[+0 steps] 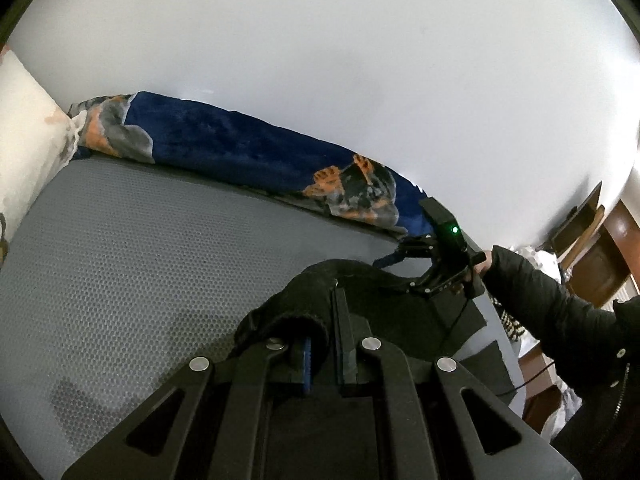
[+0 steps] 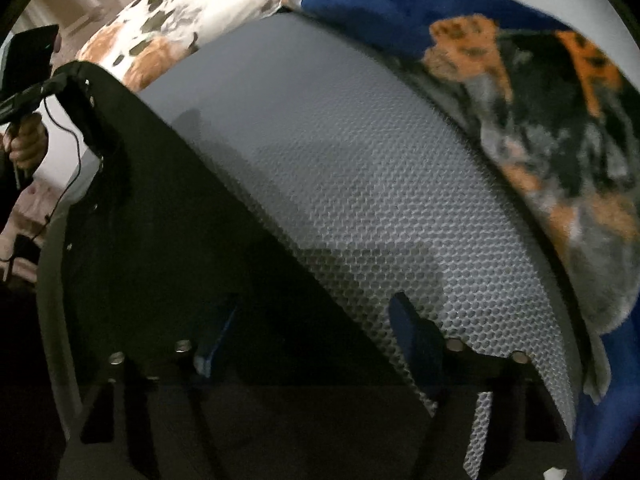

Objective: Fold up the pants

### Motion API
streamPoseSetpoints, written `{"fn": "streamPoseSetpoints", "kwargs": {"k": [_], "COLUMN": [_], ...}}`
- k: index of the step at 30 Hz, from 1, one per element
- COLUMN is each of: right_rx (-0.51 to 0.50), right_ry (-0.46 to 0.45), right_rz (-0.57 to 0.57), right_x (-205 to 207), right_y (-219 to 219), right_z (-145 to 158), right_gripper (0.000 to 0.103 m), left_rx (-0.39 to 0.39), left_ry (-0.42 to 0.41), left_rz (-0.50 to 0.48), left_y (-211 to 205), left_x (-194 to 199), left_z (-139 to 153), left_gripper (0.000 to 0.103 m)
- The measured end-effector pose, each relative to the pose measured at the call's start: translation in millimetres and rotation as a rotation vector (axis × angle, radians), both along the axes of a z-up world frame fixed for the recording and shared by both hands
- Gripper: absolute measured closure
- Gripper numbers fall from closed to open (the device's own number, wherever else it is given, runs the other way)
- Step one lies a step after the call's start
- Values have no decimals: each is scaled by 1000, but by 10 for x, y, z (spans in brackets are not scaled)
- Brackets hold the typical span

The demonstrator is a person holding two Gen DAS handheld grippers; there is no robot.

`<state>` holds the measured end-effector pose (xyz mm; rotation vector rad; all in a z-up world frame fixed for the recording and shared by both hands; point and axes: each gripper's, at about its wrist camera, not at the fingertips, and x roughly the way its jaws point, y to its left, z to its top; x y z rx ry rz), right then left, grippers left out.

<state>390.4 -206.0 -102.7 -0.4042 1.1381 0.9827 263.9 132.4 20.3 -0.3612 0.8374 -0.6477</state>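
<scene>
The black pants (image 1: pixel 384 304) lie on a grey honeycomb mattress (image 1: pixel 132 272). My left gripper (image 1: pixel 322 332) is shut on a bunched black edge of the pants, lifted a little off the mattress. My right gripper (image 1: pixel 390 260) shows at the far side of the pants, held by a hand in a black sleeve. In the right wrist view the right gripper (image 2: pixel 316 320) is open, its blue pads (image 2: pixel 412 332) wide apart, the left pad over the pants (image 2: pixel 168 220) and the right pad over the mattress (image 2: pixel 360 160). The left gripper (image 2: pixel 76 76) shows at upper left.
A blue blanket with an orange and grey animal print (image 1: pixel 248 148) runs along the white wall (image 1: pixel 360 60). A floral pillow (image 2: pixel 160 36) lies at the mattress end. Wooden furniture (image 1: pixel 600 248) stands at right beyond the bed edge. A cable (image 2: pixel 72 152) hangs from the left gripper.
</scene>
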Motion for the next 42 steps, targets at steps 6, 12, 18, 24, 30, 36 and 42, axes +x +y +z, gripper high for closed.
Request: {"fn": "streamPoseSetpoints", "kwargs": {"k": [6, 12, 18, 24, 30, 36, 42], "right_rx": [-18, -62, -124, -143, -92, -13, 38], "right_ry": [55, 22, -98, -262, -356, -321, -206], "right_rz": [-9, -51, -132, -277, -422, -519, -566], "right_x": [84, -8, -253, -837, -1692, -2561, -3163], "right_y": [-125, -213, -156, -161, -347, -382, -327], "right_z": [-180, -186, -90, 210, 608, 682, 386], "right_gripper": [57, 74, 91, 94, 95, 95, 95], "left_rx": [7, 18, 56, 80, 114, 154, 187], "left_ry": [8, 10, 16, 7, -21, -28, 31], "left_rz": [13, 12, 23, 17, -21, -85, -123], "left_y": [39, 15, 46, 87, 168, 278, 364], "left_x": [23, 74, 99, 52, -228, -748, -1246], "left_z": [-28, -44, -123, -112, 16, 54, -183], "left_gripper": [95, 95, 95, 95, 95, 95, 93]}}
